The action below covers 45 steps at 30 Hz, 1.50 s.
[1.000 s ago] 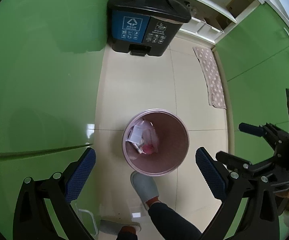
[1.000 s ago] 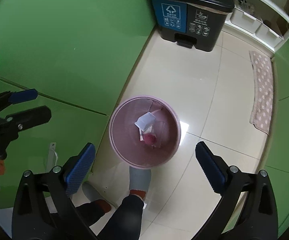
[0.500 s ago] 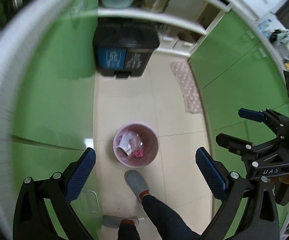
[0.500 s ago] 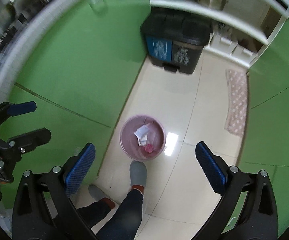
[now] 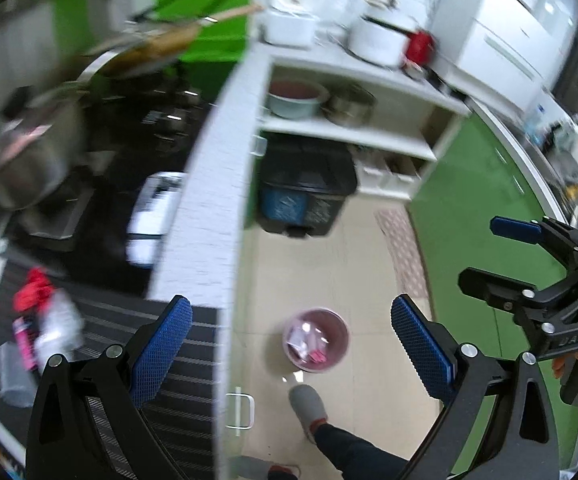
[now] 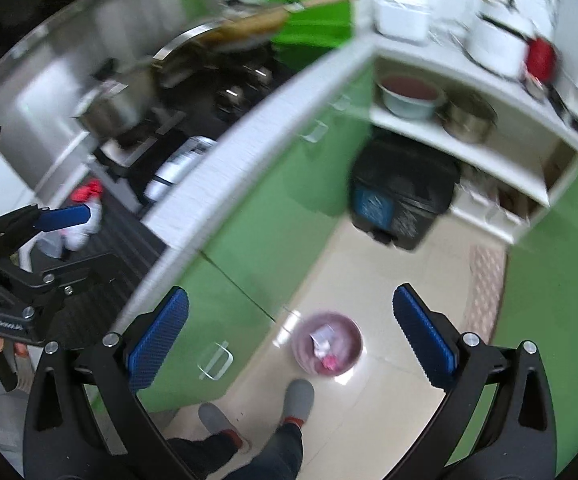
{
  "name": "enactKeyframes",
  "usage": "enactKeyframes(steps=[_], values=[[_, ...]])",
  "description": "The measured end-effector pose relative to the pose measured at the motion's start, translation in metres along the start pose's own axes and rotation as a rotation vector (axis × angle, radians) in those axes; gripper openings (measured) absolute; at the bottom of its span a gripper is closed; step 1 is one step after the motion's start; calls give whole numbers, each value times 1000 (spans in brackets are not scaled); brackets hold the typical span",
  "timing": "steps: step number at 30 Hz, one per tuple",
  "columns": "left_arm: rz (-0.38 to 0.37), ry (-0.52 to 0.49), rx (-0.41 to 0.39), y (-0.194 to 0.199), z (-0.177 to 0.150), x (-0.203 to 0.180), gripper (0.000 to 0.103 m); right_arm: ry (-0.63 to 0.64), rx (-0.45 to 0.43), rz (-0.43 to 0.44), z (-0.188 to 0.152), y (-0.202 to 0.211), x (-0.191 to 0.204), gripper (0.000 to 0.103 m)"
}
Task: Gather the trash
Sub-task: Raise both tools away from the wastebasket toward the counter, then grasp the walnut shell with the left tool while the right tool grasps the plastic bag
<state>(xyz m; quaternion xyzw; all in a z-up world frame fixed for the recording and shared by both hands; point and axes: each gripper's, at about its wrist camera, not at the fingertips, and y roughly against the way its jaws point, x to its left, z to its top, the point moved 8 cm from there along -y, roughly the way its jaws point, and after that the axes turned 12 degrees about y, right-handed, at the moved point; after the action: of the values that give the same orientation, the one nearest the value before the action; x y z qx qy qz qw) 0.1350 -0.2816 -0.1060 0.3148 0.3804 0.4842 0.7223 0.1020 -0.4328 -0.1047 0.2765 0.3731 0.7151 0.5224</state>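
A pink waste bin (image 5: 315, 340) stands far below on the beige floor with white and pink scraps inside; it also shows in the right wrist view (image 6: 327, 347). My left gripper (image 5: 289, 352) is open and empty, high above the counter edge. My right gripper (image 6: 289, 344) is open and empty too. Each gripper shows in the other's view: the right one (image 5: 529, 256), the left one (image 6: 49, 240). On the striped counter mat lies blurred trash: a red and clear wrapper bundle (image 5: 45, 320), also seen in the right wrist view (image 6: 83, 216).
A white counter edge (image 5: 209, 200) runs between mat and floor, with green cabinets (image 6: 257, 240) below. A dark stove with a steel pot (image 5: 29, 160) sits behind. A black two-part bin (image 5: 305, 196), shelves with bowls (image 5: 297, 98) and a floor mat (image 5: 401, 256) lie beyond. My slippered feet (image 5: 309, 408) stand by the pink bin.
Both grippers have risen well above the pink bin and tilted up. The counter, the stove and the trash on the mat have come into view. Both stay open.
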Motion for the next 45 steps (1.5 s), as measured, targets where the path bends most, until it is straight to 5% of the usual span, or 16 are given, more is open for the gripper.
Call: enactKeyframes(steps=[9, 21, 30, 45], values=[[172, 195, -127, 74, -4, 99, 96, 198, -85, 137, 72, -3, 99, 100], [330, 387, -152, 116, -43, 205, 96, 401, -90, 310, 111, -36, 213, 100], [339, 490, -84, 92, -74, 241, 96, 503, -27, 383, 115, -68, 267, 100], [327, 580, 50, 23, -98, 269, 96, 561, 63, 373, 127, -118, 289, 100]])
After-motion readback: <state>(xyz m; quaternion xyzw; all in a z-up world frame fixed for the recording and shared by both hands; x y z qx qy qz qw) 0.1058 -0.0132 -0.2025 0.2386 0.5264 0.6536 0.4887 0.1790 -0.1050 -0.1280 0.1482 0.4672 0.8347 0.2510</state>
